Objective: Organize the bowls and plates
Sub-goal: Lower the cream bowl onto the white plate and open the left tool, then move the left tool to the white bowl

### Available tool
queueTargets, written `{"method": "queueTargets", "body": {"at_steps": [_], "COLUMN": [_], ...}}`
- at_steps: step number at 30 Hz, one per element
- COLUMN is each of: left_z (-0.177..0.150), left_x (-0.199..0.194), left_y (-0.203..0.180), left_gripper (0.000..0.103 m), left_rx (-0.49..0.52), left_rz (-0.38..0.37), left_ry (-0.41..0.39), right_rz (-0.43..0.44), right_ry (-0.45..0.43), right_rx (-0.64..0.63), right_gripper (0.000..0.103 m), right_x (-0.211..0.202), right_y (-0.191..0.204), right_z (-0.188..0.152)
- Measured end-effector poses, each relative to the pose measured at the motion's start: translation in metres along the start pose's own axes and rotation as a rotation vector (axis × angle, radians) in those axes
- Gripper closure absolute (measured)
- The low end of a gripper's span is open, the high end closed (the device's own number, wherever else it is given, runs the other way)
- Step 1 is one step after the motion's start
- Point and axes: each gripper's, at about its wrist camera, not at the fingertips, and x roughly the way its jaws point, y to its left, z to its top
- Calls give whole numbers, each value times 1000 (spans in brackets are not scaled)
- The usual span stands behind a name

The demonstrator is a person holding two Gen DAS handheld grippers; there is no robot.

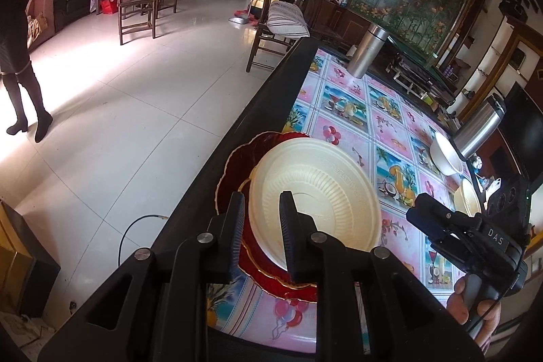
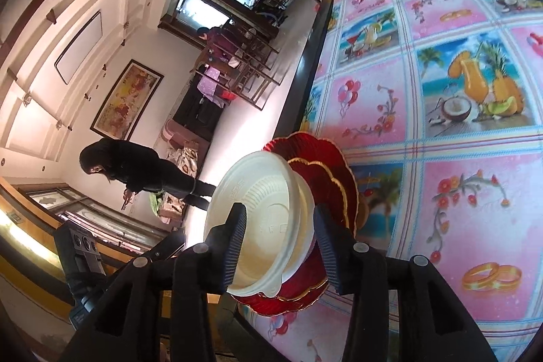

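Note:
A cream ribbed bowl [image 1: 315, 192] sits nested on another cream bowl, on two stacked red gold-rimmed plates [image 1: 237, 165] near the table's left edge. My left gripper [image 1: 263, 219] straddles the top bowl's near rim, one finger inside and one outside, jaws narrowly apart; I cannot tell if they grip. In the right wrist view the same bowl stack [image 2: 261, 219] rests on the red plates [image 2: 325, 172]. My right gripper [image 2: 280, 236] is open, its fingers on either side of the bowls, not touching. The right gripper also shows in the left wrist view [image 1: 420, 216].
Two more cream bowls [image 1: 446, 156] [image 1: 466, 197] sit at the table's far right. Two steel flasks [image 1: 368, 51] [image 1: 480, 131] stand on the patterned tablecloth [image 1: 349, 111]. The table's dark edge [image 1: 258, 111] borders tiled floor; a person stands at left [image 1: 17, 56].

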Motion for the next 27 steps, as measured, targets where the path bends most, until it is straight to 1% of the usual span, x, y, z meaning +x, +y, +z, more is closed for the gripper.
{"method": "queueTargets", "body": {"at_steps": [4, 5, 6, 8, 10, 13, 18, 23, 27], "left_z": [-4, -6, -8, -14, -20, -32, -57, -80, -87], "left_x": [-1, 0, 1, 2, 5, 14, 36, 65, 82], "left_y": [-28, -36, -45, -64, -85, -118, -174, -228, -270], "left_gripper": [83, 74, 59, 46, 46, 46, 46, 46, 46], "left_rx": [56, 71, 86, 125, 168, 238, 351, 436, 490], "left_rz": [-10, -20, -29, -44, -55, -84, -136, -179, -208], "left_ry": [-6, -3, -1, -4, 7, 48, 139, 249, 299], "right_rz": [-15, -20, -26, -38, -43, -58, -76, -111, -152], "right_ry": [-59, -68, -73, -72, -72, -76, -94, -160, -237], "right_rx": [5, 11, 17, 31, 49, 63, 102, 156, 201], "right_gripper": [55, 55, 55, 55, 55, 55, 55, 55, 54], "right_x": [-28, -34, -39, -46, -53, -65, -94, -144, -193], "right_y": [-10, -14, -19, -30, -44, -60, -91, -128, -160], "right_z": [3, 4, 5, 4, 2, -3, -7, -5, 4]}}
